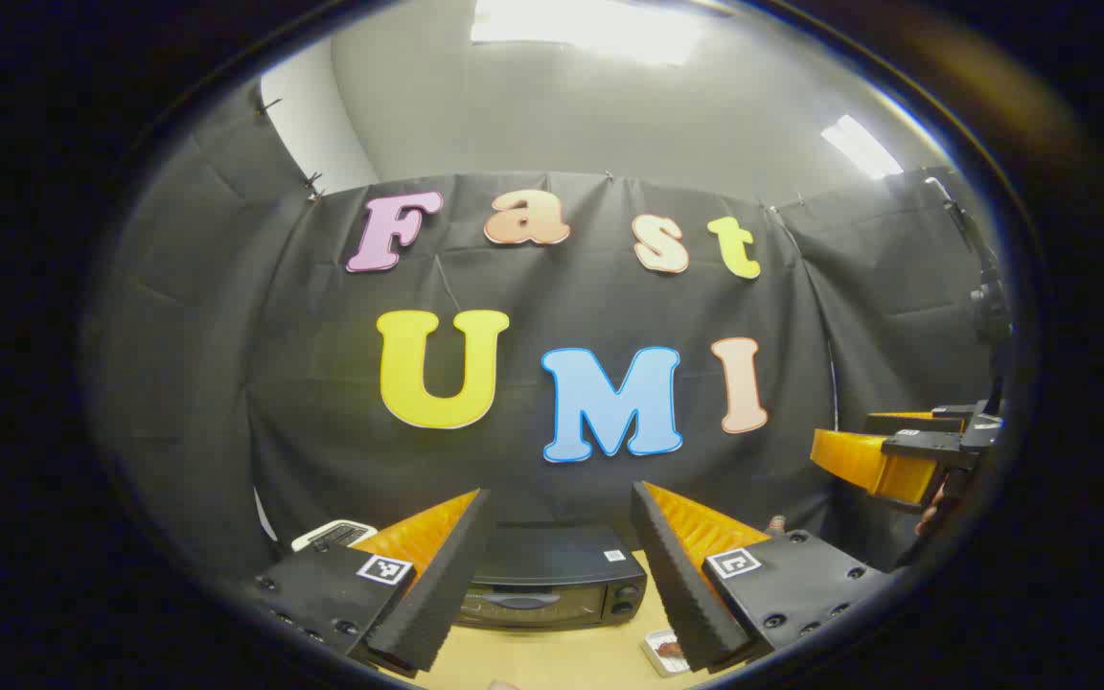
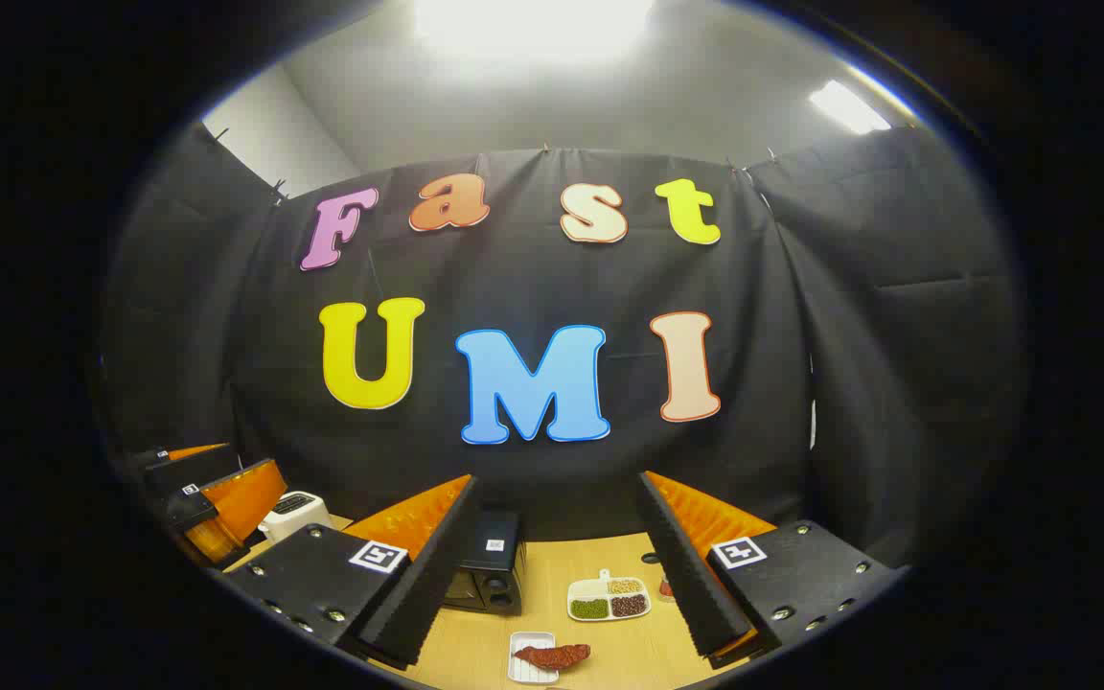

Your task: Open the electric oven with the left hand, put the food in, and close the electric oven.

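Near the table's [image 2: 475, 661] back edge sits the oven [image 1: 552, 580] (door closed). My left claw [image 1: 560, 575] and right claw [image 2: 552, 580] are spread wide, above the food [image 2: 552, 655] on its tray [image 2: 519, 671].

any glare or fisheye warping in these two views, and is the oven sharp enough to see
Left gripper view: ceiling light blows out at the top, the wall cloth bows outward, and the oven reads clearly between the open left gripper. Right gripper view: stronger ceiling glare; the oven is small and dark, half hidden behind one finger.
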Tool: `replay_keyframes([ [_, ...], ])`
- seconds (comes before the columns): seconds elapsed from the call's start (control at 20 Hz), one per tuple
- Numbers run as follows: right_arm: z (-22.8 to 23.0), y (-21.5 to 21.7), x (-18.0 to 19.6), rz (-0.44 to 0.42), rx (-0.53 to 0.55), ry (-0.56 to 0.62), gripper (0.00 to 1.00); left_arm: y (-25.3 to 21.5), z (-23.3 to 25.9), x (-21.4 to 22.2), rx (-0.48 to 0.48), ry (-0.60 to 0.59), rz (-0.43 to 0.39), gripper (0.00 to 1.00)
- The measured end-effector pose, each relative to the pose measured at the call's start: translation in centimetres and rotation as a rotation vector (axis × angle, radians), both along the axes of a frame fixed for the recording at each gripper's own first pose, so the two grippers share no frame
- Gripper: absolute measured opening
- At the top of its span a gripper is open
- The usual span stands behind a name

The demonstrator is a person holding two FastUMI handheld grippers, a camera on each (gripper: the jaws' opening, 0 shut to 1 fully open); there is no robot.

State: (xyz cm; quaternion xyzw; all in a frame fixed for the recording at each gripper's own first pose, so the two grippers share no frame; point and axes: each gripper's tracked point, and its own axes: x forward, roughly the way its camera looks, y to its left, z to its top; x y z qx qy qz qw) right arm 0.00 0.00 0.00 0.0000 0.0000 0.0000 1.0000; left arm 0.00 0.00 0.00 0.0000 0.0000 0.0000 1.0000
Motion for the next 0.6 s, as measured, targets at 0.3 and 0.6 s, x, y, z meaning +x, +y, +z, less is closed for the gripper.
replay_keyframes([
  [0.3,-0.8,-0.6,0.1,-0.022,0.022,0.018,0.99,-0.4,-0.7,-0.3,0.006,0.014,-0.023,1.00],
  [0.6,-1.5,-0.2,0.2,-0.028,0.032,0.034,1.00,0.2,-1.0,0.1,0.009,0.016,-0.020,1.00],
])
